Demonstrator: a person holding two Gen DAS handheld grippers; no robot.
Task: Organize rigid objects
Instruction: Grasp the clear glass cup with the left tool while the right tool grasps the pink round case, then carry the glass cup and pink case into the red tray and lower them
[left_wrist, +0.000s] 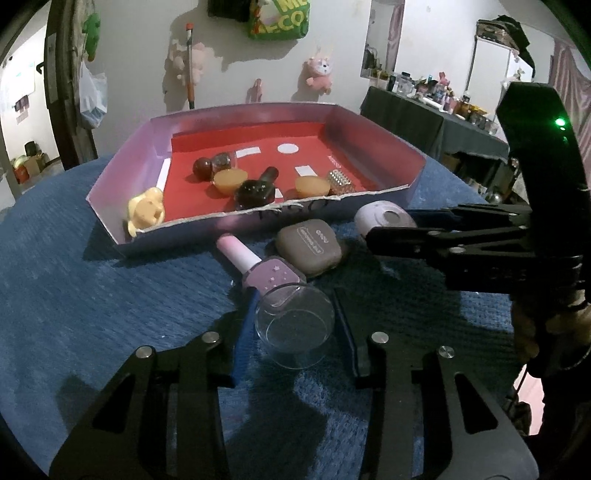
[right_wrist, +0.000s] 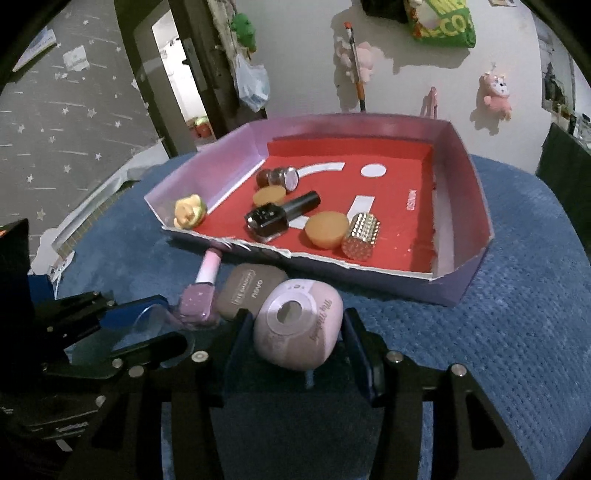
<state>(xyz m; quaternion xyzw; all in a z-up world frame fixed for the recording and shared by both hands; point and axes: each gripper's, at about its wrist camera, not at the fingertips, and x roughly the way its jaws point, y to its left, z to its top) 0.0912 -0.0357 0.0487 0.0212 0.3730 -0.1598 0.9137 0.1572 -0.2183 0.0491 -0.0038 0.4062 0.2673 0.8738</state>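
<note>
Nearest in the left wrist view, the left gripper (left_wrist: 295, 325) has its blue-padded fingers (left_wrist: 242, 332) on either side of a small clear glass jar (left_wrist: 295, 328) lying on its side on the blue textured cloth (left_wrist: 92, 295). The pads sit close against the glass, but actual contact cannot be confirmed.

Nearest in the right wrist view, the right gripper (right_wrist: 295, 332) has its pads against both flanks of a rounded lilac case (right_wrist: 299, 325), which bears a circular window on top and script lettering on its side; the case is clamped between them. In the left view the same case (left_wrist: 384, 218) appears at the tip of the right gripper (left_wrist: 388, 229), which enters from the right edge.

Just beyond the jar lies a lilac nail polish bottle (left_wrist: 266, 273) with a pink cap, on its side, its base touching the jar rim. Beside it to the right rests a taupe eyeshadow compact (left_wrist: 310, 245), which lies between the bottle and the lilac case.

Further off stands a shallow lilac cardboard tray (left_wrist: 122, 177) with a red lining and a torn near wall. Inside it are:
- a pale yellow figurine (left_wrist: 146, 210) in the near left corner;
- a black nail polish bottle (left_wrist: 256, 188) lying on its side;
- two amber round pieces (left_wrist: 229, 180);
- a studded silver cylinder (left_wrist: 339, 181) touching the right-hand amber piece;
- a dark red round jar (left_wrist: 202, 168) beside a small glitter pot (left_wrist: 223, 160).

Pink plush toys (left_wrist: 319, 74) hang on the far wall.
</note>
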